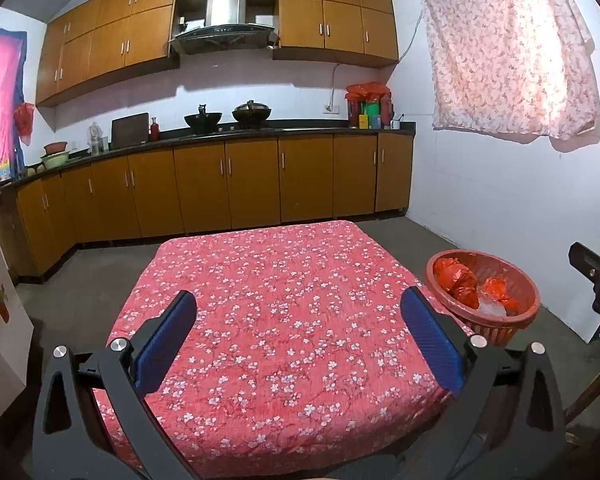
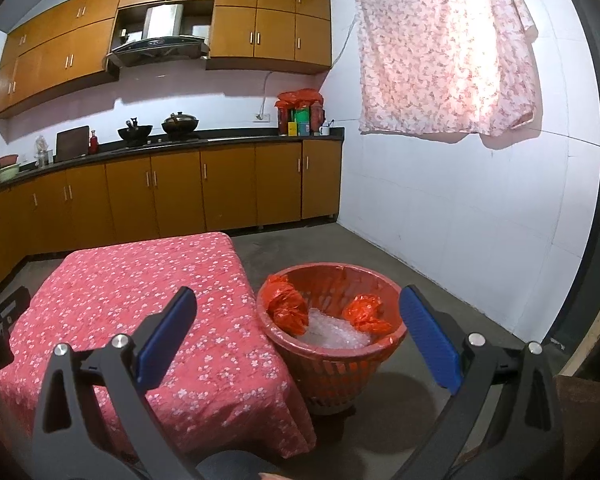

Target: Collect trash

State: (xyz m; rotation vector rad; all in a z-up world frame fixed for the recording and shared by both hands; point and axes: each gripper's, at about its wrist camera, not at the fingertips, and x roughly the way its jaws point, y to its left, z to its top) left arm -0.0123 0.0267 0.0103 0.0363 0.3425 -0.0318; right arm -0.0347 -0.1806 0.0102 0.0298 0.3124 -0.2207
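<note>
A red plastic basket [image 2: 332, 364] stands on the floor right of the table; it shows too in the left wrist view as the basket [image 1: 512, 320]. Inside lie two crumpled red bags [image 2: 286, 306] [image 2: 366, 314] and clear bubble wrap [image 2: 336, 334]; the left wrist view shows the red bags [image 1: 460, 280] as well. My right gripper [image 2: 298, 312] hovers open above the basket's near side, holding nothing. My left gripper [image 1: 300, 316] hangs open over the table's flowered red cloth [image 1: 284, 280], empty. The right gripper's body [image 1: 596, 280] shows at the left view's right edge.
The low table with its red cloth [image 2: 140, 288] sits mid-room on a grey concrete floor [image 2: 420, 264]. Wooden cabinets and a dark counter [image 1: 260, 132] with two woks line the far wall. A flowered curtain [image 1: 512, 48] hangs on the white right wall.
</note>
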